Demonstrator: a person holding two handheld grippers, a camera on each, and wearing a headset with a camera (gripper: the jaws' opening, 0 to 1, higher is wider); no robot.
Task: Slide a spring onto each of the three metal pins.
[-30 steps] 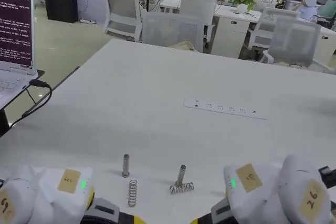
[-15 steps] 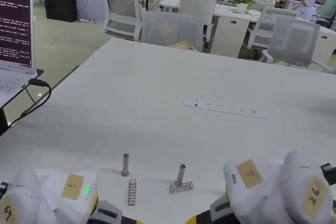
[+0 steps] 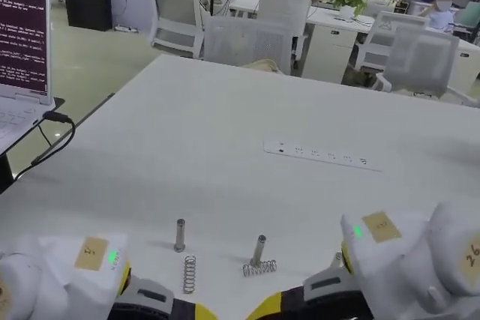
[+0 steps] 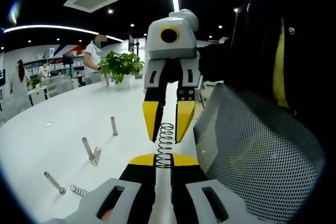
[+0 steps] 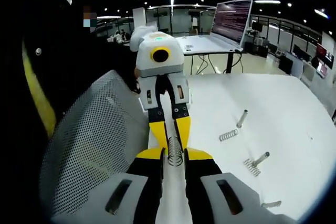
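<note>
I hold one spring (image 4: 166, 135) by the near edge of the tabletop (image 3: 225, 110). My left tongs (image 4: 164, 160) and right tongs (image 5: 174, 153) both squeeze it. Next, one must let go, then I slide it onto a bare pin (image 3: 180, 234).

pins (image 3: 180, 234): bare metal, dull satin
spring (image 4: 165, 145): thin steel wire, bright
table (image 3: 225, 125): white, smooth, matt
chair back (image 4: 252, 145): grey woven mesh

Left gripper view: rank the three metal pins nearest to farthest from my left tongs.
From the left tongs, shut on the spring:
1. Near pin, lowest, at the view's left edge.
2. Middle pin, up and right of it.
3. Far pin, highest, beyond both.
</note>
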